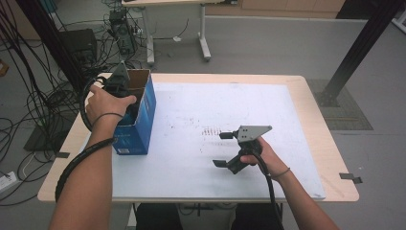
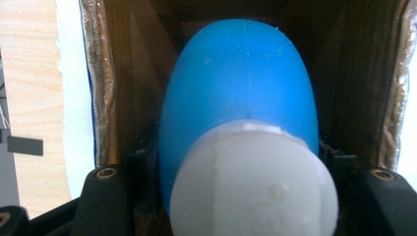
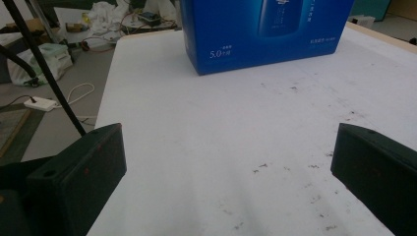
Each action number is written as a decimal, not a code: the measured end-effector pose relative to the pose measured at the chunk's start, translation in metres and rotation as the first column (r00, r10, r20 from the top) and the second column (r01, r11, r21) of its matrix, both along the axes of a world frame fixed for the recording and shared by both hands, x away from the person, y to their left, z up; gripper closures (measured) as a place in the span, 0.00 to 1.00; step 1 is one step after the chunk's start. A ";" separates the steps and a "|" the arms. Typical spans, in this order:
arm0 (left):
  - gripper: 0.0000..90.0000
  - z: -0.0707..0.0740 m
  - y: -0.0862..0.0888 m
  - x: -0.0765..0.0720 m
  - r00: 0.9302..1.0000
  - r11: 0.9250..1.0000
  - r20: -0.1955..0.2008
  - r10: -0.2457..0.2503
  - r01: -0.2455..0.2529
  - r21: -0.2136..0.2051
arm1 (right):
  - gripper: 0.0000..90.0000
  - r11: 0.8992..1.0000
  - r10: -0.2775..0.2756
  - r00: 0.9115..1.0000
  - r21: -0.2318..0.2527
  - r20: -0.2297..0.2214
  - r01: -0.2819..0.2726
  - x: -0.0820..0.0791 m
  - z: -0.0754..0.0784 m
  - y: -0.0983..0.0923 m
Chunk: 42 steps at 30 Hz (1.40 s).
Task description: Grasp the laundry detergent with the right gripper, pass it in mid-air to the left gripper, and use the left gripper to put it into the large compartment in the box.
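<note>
A blue cardboard box (image 1: 136, 129) stands open-topped at the left of the white-covered table (image 1: 201, 105). My left gripper (image 1: 130, 105) reaches down into it from above. In the left gripper view its jaws are shut on a blue bottle (image 2: 241, 83) with a white cap (image 2: 253, 187), between the box's brown inner walls (image 2: 133, 73). My right gripper (image 1: 221, 150) rests low over the middle of the table and points left toward the box (image 3: 265, 34). It (image 3: 228, 167) stands open, with only bare white surface between its black fingers (image 3: 78, 177).
Many black cables (image 1: 33, 96) lie on the floor left of the table. A black frame post (image 1: 359, 48) rises at the back right. Another table's legs (image 1: 203, 43) stand behind. White sheet (image 3: 221, 113) stretches between the right gripper and the box.
</note>
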State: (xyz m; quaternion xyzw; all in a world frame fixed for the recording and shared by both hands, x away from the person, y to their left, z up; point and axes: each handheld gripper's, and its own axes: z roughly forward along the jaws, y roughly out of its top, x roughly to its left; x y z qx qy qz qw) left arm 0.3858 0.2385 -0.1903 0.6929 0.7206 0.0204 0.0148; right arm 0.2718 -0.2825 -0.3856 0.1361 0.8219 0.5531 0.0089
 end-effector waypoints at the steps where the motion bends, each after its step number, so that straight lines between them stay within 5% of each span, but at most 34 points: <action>1: 0.42 0.000 0.000 0.000 1.000 1.000 -0.003 -0.003 0.003 0.001 | 0.00 1.000 0.000 1.000 -0.001 0.000 0.000 0.000 0.000 0.000; 19: 0.38 -0.002 -0.006 0.004 0.999 0.999 -0.036 -0.019 0.021 0.030 | 0.00 1.000 -0.001 1.000 -0.001 -0.006 0.001 0.000 0.000 0.000; 42: 0.31 0.025 -0.004 -0.003 1.000 1.000 0.008 -0.022 0.022 0.016 | 0.00 1.000 0.010 1.000 -0.009 0.003 -0.010 0.001 0.003 0.007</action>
